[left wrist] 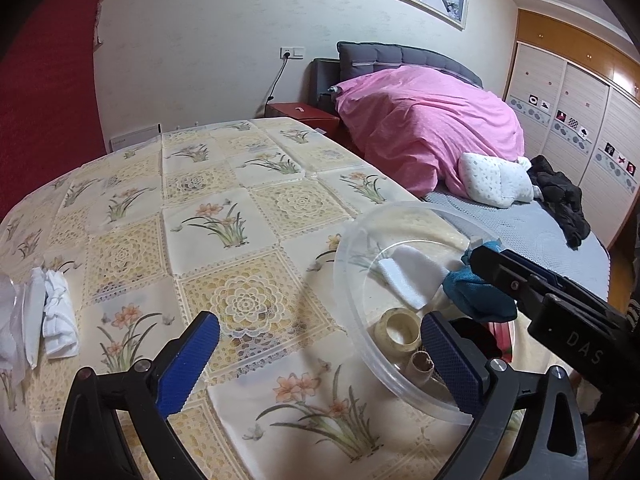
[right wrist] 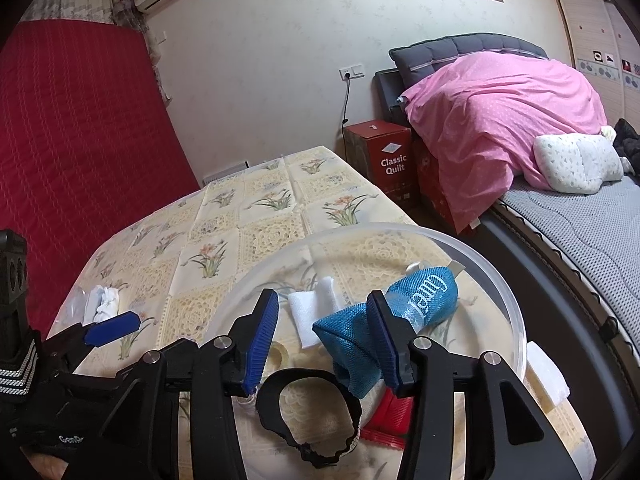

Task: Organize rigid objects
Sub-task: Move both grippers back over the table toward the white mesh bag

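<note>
1. Currently, the left gripper (left wrist: 320, 364) is standing fully spread and holding nothing — its right finger is sitting inside the clear bowl (left wrist: 356, 304), beside the tape roll (left wrist: 397, 332).
2. The right gripper (right wrist: 326, 340) is hovering over the same bowl (right wrist: 508, 292), jaws partly apart and gripping nothing; the blue pouch (right wrist: 424, 300) is lying behind its right finger.
3. White cloths (left wrist: 60, 316) are lying on the floral tablecloth (left wrist: 224, 216), well apart from the bowl.

free: tablecloth (left wrist: 224, 216) middle | blocked: bowl (left wrist: 360, 240) right, cloths (left wrist: 60, 312) left
</note>
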Demonstrator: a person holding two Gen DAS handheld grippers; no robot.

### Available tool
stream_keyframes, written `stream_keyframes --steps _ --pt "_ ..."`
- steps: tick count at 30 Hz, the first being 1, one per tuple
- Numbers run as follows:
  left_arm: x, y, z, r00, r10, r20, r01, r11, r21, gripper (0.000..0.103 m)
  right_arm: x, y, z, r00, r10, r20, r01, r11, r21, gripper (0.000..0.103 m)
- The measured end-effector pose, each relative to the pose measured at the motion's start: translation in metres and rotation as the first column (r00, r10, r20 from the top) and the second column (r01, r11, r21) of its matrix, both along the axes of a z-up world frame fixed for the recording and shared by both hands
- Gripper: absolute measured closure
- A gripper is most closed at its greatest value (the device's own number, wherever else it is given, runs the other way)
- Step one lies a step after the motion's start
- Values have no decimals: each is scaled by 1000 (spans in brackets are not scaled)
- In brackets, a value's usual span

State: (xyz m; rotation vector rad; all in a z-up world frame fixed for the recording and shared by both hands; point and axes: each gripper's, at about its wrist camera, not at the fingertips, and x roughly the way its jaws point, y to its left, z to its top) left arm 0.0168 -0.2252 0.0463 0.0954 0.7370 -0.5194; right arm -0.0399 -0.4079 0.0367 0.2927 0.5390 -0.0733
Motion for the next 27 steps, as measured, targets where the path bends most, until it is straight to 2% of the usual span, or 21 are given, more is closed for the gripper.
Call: stream_keyframes --steps 8,11,15,27 --pt "2 15 -2 999 31 -9 -31 1000 -3 0 -4 7 4 1000 4 13 -4 1000 -26 55" --pt "3 24 -2 999 51 -13 -51 999 -5 0 -6 13 6 1000 8 24 -7 999 -44 50" --pt "6 36 -2 997 78 -16 -78 997 -8 0 -6 18 10 999 19 33 -17 998 -56 48" --pt "7 88 -10 983 182 -35 -182 983 4 0 2 51 14 995 96 32 -93 994 -61 46"
